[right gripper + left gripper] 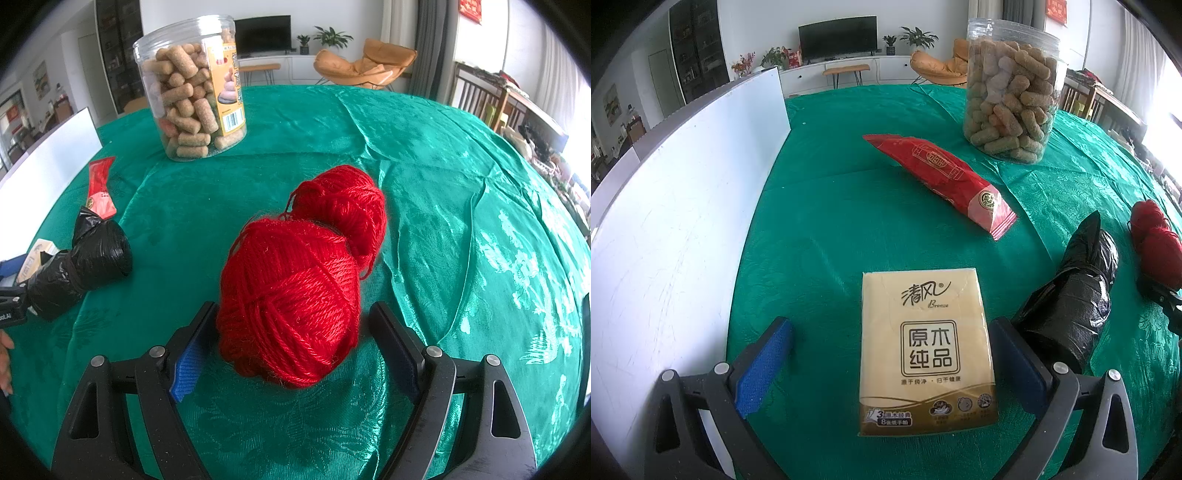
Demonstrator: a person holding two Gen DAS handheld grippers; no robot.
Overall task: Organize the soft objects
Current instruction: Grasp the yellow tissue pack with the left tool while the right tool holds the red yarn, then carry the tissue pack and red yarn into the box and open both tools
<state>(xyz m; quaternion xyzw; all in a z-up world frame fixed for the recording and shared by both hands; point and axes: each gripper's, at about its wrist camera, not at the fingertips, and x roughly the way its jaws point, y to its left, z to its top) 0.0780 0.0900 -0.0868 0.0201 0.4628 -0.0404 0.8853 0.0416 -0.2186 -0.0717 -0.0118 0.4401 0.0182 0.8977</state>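
The left gripper [892,365] straddles a tissue pack [925,350], jaws apart, not yet clamped; the right gripper [291,343] likewise brackets a red yarn ball [291,295]. Both lie mid-table on the green tablecloth [424,155]. The black bag roll [1075,295] and red snack packet [945,177] lie loose, so sorting seems barely begun.

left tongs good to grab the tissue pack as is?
Probably yes. The left tongs stand open with the tissue pack lying flat between the pads; the right pad is almost at its edge, the left one farther off. The black bag roll lies just outside, not between.
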